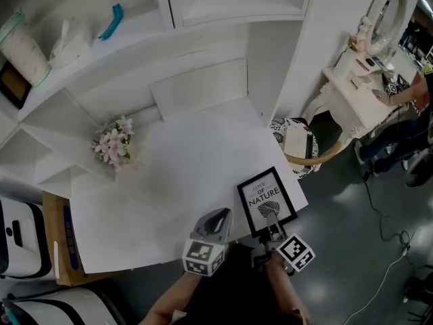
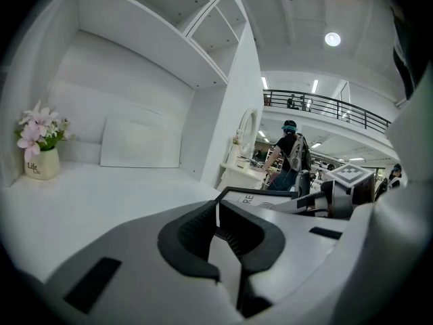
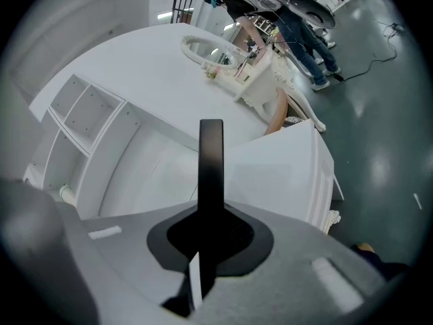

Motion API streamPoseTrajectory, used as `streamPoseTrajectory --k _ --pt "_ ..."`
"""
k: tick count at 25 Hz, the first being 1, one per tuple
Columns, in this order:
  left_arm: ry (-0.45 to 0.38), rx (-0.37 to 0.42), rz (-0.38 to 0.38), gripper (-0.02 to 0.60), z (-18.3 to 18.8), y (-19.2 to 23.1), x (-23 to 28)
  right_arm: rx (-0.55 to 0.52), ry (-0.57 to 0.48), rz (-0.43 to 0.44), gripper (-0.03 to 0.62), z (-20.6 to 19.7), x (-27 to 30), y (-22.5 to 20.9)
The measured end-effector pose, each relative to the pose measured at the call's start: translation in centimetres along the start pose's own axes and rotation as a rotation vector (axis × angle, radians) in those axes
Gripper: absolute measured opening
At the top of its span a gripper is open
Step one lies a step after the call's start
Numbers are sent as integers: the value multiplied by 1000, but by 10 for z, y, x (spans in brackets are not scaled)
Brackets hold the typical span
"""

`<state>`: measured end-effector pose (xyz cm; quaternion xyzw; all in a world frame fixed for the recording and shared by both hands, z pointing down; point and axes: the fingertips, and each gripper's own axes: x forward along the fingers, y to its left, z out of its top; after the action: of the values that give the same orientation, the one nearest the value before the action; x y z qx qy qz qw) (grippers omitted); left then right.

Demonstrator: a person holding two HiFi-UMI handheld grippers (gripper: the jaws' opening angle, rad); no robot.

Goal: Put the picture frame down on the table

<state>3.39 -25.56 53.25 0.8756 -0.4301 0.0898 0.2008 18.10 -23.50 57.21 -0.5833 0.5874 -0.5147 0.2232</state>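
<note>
The black picture frame (image 1: 266, 200) with a white leaf print faces up over the front right corner of the white table (image 1: 155, 202). My right gripper (image 1: 272, 225) is shut on its near edge. In the right gripper view the frame (image 3: 211, 175) shows edge-on as a black bar running out from the right gripper (image 3: 203, 252). Whether the frame touches the table I cannot tell. My left gripper (image 1: 218, 217) hovers at the table's front edge, just left of the frame, shut and empty. In the left gripper view the left gripper (image 2: 216, 212) has the frame (image 2: 254, 198) to its right.
A small vase of pink flowers (image 1: 115, 143) stands at the table's left back. A white board (image 1: 199, 87) leans against the shelf unit behind. Right of the table are a chair (image 1: 298, 144), a vanity with a round mirror (image 1: 385, 19) and a person (image 1: 406, 114).
</note>
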Motion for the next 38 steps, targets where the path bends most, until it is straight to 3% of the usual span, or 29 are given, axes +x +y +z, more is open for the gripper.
streamPoseTrajectory --k 12,19,30,38 --pt "2 -9 6 23 -1 4 0 60 10 -28 14 -5 5 -8" --pt "3 -11 -3 23 -2 3 0 97 4 -87 18 -8 4 -21" --pt "11 -19 -1 23 -5 4 -4 89 17 -135 74 -14 5 -27" --pt "4 -28 11 23 -5 7 -8 100 60 -172 250 -20 8 -26"
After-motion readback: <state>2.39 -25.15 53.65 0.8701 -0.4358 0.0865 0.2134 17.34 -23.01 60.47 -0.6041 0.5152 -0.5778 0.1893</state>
